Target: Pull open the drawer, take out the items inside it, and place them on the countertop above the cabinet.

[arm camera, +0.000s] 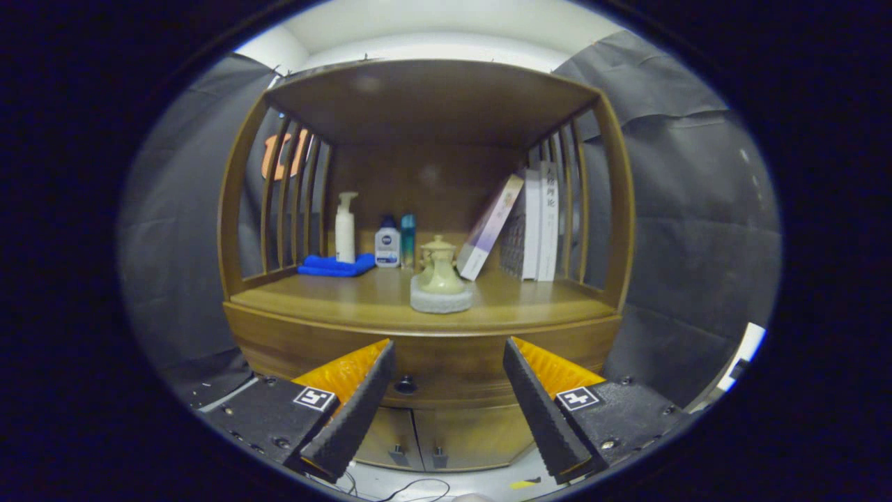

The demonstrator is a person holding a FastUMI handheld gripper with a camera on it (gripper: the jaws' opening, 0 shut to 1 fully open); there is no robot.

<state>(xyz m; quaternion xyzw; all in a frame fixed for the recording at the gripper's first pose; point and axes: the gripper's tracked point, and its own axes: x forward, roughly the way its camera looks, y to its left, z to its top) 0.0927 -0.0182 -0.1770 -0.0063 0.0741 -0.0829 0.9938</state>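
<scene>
The gripper point(449, 348) is held with its fingers spread wide and nothing between them, facing a wooden cabinet point(426, 335). The drawer point(446, 366) is seen shut in the cabinet front just below the countertop point(529, 300), and its small dark knob point(405, 385) lies just beyond the left finger, near its inner edge. Two cabinet doors point(435, 436) are seen closed under the drawer. On the countertop, a pale ceramic pot point(440, 267) is stood on a round grey base point(441, 300) near the front middle. Further back on the left, a white pump bottle point(345, 229) is set beside a folded blue cloth point(336, 265), with two smaller bottles point(395, 242) to their right. Books point(529, 222) are leaned and stood at the far right.
</scene>
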